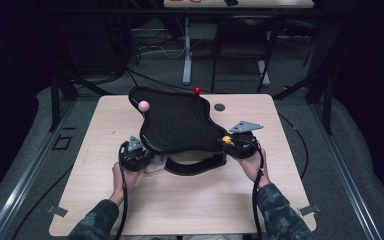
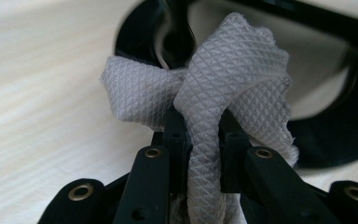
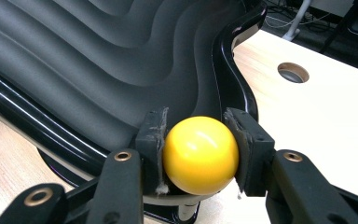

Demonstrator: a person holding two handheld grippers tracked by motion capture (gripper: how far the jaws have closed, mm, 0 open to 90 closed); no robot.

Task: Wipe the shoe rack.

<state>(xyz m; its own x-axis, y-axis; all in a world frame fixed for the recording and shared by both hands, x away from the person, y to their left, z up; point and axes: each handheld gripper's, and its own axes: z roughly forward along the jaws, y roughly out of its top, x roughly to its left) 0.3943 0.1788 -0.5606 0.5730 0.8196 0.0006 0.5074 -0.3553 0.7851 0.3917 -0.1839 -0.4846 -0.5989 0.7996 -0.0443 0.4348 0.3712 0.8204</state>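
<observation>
your left claw (image 2: 200, 140) is pinched on a white cloth (image 2: 223, 88), a waffle-textured strip that runs down between the two black jaws and bunches above them. in the high view that claw (image 1: 136, 152) sits at the near left corner of the black tray (image 1: 180, 125), with the cloth (image 1: 155, 167) showing pale just beside it on the desk (image 1: 190, 200).

your right claw (image 3: 199, 154) is pressed on a yellow knob (image 3: 200, 154), a glossy ball on a short metal stem at the tray's rim; both pads touch its sides. from above, this claw (image 1: 237, 142) holds the knob (image 1: 226, 139) at the tray's near right corner.

the tray is a wavy-edged black dish raised on a curved black stand (image 1: 195, 166) in the middle of the desk. its inside (image 3: 98, 56) is ribbed in stepped waves, and nothing lies in it. a pink knob (image 1: 143, 105) stands at its far left rim, a red knob (image 1: 197, 90) at its far edge. a round grommet hole (image 1: 219, 107) sits in the desk just right of the tray.
</observation>
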